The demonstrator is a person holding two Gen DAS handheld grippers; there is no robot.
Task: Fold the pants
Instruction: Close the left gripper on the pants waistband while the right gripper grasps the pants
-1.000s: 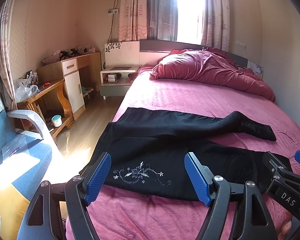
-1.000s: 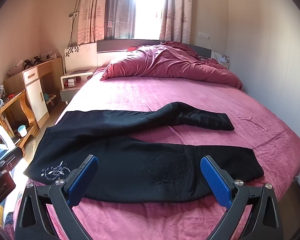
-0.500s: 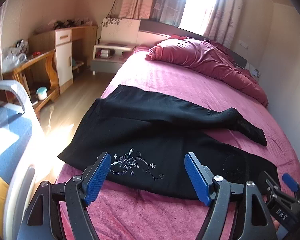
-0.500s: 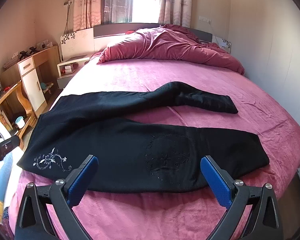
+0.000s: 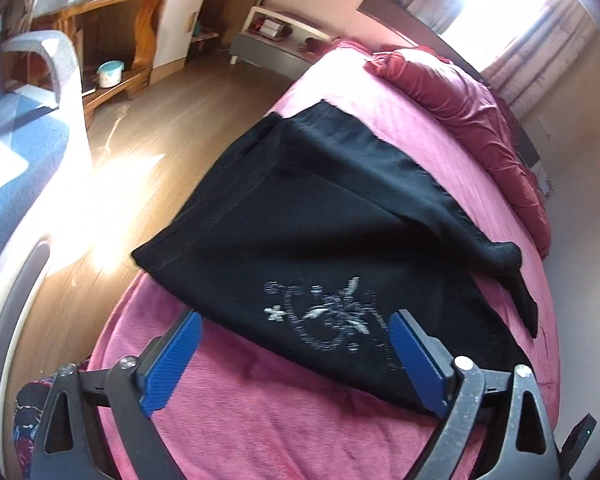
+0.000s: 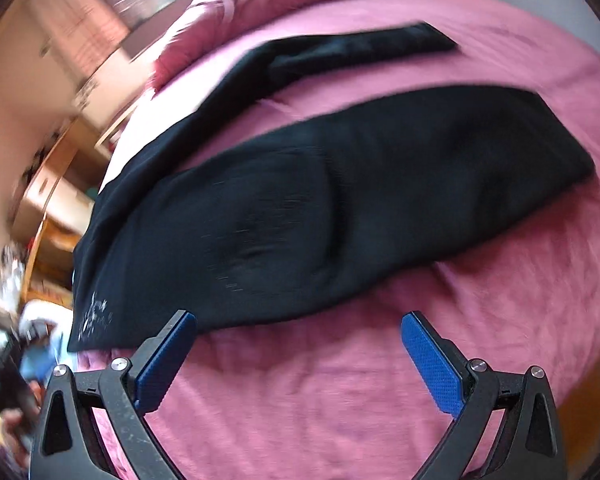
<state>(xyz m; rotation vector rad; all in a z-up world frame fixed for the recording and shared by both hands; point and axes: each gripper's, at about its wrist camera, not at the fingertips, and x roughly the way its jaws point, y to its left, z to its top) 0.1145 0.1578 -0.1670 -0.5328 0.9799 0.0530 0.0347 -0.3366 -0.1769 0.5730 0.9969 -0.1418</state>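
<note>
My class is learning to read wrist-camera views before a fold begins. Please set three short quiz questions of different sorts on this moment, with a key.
1. True or false: the left gripper is shut on the black pants.
2. Multiple choice: the pants lie on A) the wooden floor, B) the pink bedspread, C) the blue chair.
3. Fill in: the silver embroidery sits between the left gripper's blue ____.

Key
1. False: both jaws stand wide apart, as do those of the right gripper.
2. B
3. fingers
</note>
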